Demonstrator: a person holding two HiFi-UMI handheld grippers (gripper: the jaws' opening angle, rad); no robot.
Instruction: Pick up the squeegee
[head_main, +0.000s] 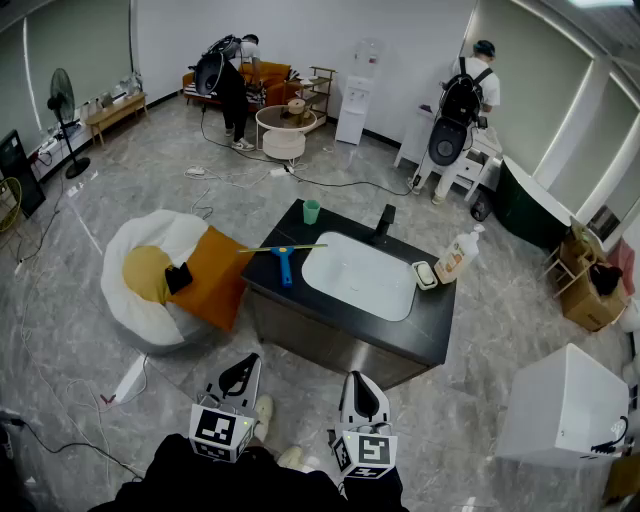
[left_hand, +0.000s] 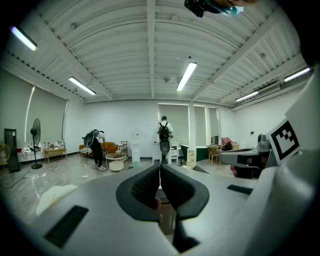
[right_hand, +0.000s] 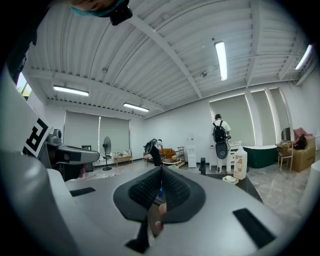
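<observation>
The squeegee (head_main: 284, 262), with a blue handle and a long thin blade, lies flat on the black counter (head_main: 440, 330), left of the white sink (head_main: 312, 278). Both grippers are low at the near edge of the head view, short of the counter and apart from the squeegee. My left gripper (head_main: 240, 375) (left_hand: 160, 172) has its pads pressed together with nothing between them. My right gripper (head_main: 362, 392) (right_hand: 161, 172) is shut too and holds nothing. Both point roughly level toward the counter.
On the counter stand a green cup (head_main: 311, 211), a black faucet (head_main: 384, 224), a soap bottle (head_main: 457, 257) and a soap dish (head_main: 425, 274). A white and orange beanbag (head_main: 160, 275) lies to the left, a white box (head_main: 565, 405) to the right. Two people work at the back.
</observation>
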